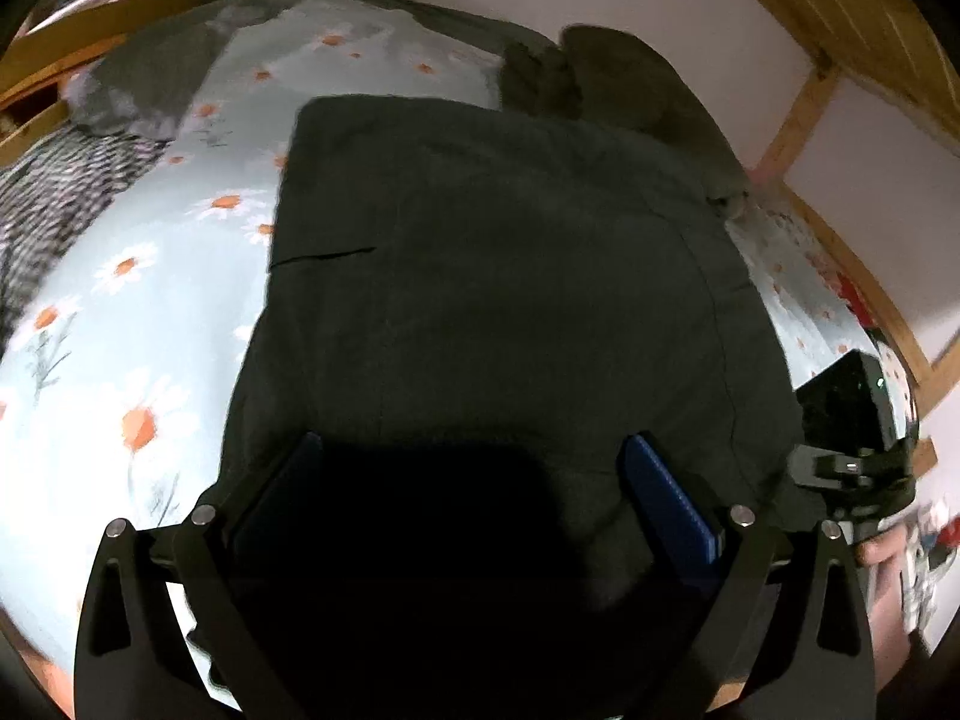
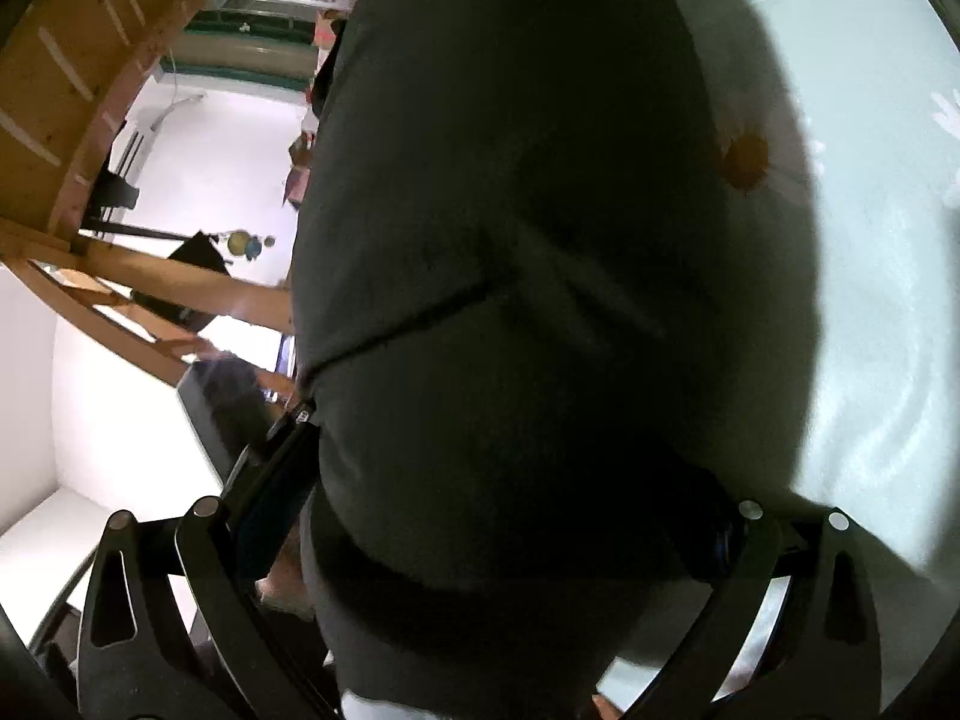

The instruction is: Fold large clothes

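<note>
A large dark garment (image 1: 492,276) lies spread across the centre of the left wrist view on a bed (image 1: 120,312) covered in pale blue daisy-print bedding. The left claw (image 1: 474,468) stands wide open at the bottom of the frame, its blue-padded fingers (image 1: 666,498) set over the near edge of the cloth with nothing clamped between them. At the right edge of that view, the right claw (image 1: 852,426) shows as a black block; a hand (image 1: 882,552) holds it just below. In the right wrist view the same dark fabric (image 2: 510,300) fills the middle of the frame and runs down between the spread fingers; whether they pinch it cannot be told. A wooden bed frame (image 2: 72,90) occupies the upper left.
</note>
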Demonstrator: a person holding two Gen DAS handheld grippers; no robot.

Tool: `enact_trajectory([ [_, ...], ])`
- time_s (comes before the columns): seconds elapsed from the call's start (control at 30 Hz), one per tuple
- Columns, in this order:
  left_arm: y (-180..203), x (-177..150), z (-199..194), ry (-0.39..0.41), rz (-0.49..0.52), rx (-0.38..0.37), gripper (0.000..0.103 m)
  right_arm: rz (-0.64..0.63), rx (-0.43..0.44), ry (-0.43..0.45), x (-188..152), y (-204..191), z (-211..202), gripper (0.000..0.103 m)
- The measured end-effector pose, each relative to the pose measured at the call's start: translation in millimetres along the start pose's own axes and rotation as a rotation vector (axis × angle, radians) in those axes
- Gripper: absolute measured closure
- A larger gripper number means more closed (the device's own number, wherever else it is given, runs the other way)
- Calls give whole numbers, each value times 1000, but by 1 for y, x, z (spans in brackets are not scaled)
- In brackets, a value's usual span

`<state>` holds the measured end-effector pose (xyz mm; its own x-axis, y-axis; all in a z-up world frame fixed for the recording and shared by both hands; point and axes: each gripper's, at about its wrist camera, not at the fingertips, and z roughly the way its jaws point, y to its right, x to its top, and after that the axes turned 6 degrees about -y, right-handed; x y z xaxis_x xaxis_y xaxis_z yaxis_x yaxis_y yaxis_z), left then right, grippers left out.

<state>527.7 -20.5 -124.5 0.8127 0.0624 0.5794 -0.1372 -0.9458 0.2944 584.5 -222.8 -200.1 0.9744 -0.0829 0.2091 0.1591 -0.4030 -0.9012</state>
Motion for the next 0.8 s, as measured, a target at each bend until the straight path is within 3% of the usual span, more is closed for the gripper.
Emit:
enact_trajectory([
  [0.07, 3, -17, -25, 81, -63, 13, 5, 2, 1, 21, -1, -2, 1, 10],
  [0.17, 1, -61, -63, 291, -169, -72, 5, 46, 34, 34, 2, 5, -4, 20],
  [0.2, -3, -78, -73, 339, -257, -115, 5, 57, 41, 39, 2, 5, -4, 21],
  [0.23, -8, -90, -76, 353, -335, -154, 5, 69, 47, 43, 0, 5, -4, 23],
  [0.33, -29, -141, -61, 297, -733, -332, 5, 89, 55, 47, -3, 1, 1, 23],
  [0.4, -39, -171, -25, 214, -961, -467, 5, 93, 58, 42, -4, -1, 3, 23],
  [0.43, -43, -178, -9, 215, -1021, -535, 6, 97, 59, 41, -5, -2, 3, 23],
  [0.5, -41, -172, -1, 276, -945, -534, 6, 106, 62, 35, -8, -3, 3, 23],
  [0.53, -40, -166, 4, 286, -920, -575, 6, 108, 62, 31, -10, -4, 3, 23],
  [0.6, -40, -158, 18, 270, -969, -675, 6, 110, 62, 20, -14, -4, 3, 23],
  [0.8, -43, -132, 37, 228, -919, -682, 4, 118, 58, 0, -25, -9, 5, 24],
])
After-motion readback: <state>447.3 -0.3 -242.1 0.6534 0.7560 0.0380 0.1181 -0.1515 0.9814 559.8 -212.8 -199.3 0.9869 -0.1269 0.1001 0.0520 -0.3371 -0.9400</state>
